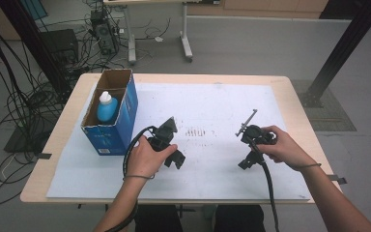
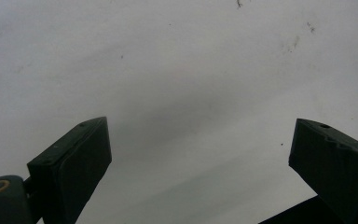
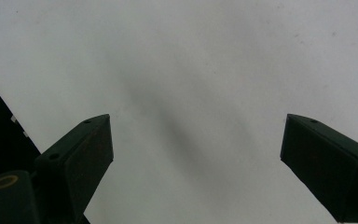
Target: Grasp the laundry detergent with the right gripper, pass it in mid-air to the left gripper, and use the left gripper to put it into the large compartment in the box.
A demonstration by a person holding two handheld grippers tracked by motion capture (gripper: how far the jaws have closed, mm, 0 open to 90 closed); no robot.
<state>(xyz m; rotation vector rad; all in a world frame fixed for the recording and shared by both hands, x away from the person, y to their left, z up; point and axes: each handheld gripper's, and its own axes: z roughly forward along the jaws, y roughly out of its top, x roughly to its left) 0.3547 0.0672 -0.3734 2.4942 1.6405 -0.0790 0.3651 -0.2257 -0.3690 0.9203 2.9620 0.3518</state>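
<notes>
A person holds a hand-held gripper in each hand, low over the white sheet [image 1: 212, 101] on the counter [image 1: 290, 96]. The left hand-held gripper [image 1: 173, 153] has its jaws wide apart with nothing between them, and so does the right hand-held gripper [image 1: 248, 159]. In both gripper views there is just bare white sheet between the jaws.

The nearest thing to pick up is the blue bottle [image 1: 107, 107] with a white cap. It stands upright inside the open blue box [image 1: 125, 113] at the left of the sheet, near the left hand-held gripper but not touching it.

I think no real step is under way yet; both hands look like they are waiting. The next move is likely for the left hand-held gripper to lift, go over the box, come down from above, and close its jaws around the bottle's neck without bumping the box wall
</notes>
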